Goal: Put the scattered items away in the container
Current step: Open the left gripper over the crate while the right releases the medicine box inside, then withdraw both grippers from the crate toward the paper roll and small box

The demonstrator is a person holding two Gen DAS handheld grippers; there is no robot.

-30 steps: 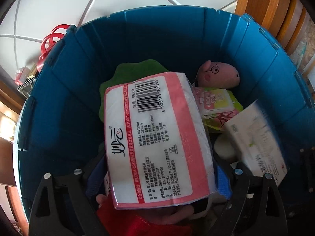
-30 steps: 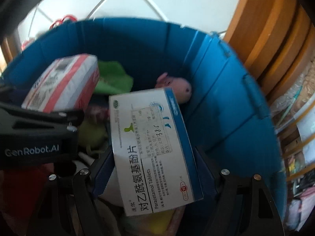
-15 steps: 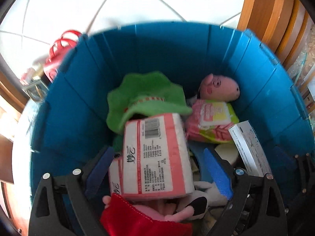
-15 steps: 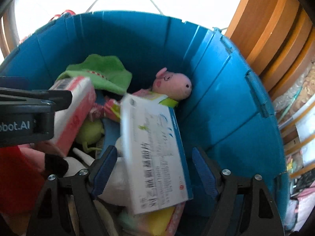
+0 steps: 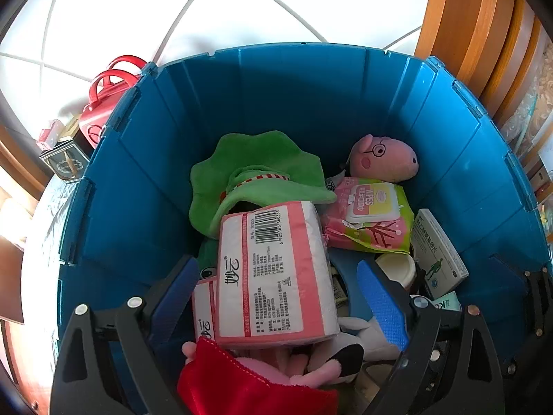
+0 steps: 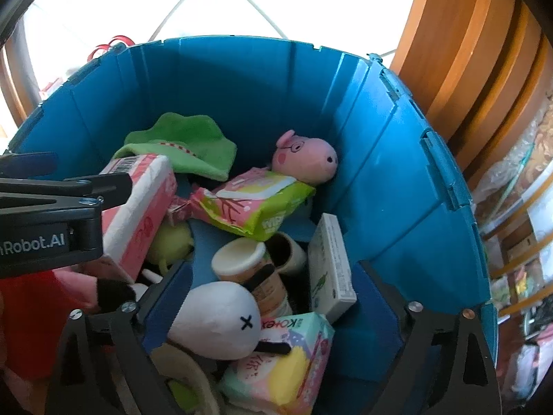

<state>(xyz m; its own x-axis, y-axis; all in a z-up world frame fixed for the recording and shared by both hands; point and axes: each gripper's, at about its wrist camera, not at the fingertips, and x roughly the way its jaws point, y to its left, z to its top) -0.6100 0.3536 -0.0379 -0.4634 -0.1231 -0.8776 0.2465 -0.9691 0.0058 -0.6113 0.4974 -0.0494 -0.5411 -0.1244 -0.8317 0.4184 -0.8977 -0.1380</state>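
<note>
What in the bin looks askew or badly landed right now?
The medicine box stands on edge, leaning by the blue bin wall rather than lying flat. The tissue pack rests tilted atop the plush toys.

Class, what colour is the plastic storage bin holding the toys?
Blue; the plastic storage bin shows best in the left wrist view.

"WIPES" is printed on the pink-green pack. "Kotex" is read on the pastel pack. "Robot.AI" is written on the left gripper.
</note>
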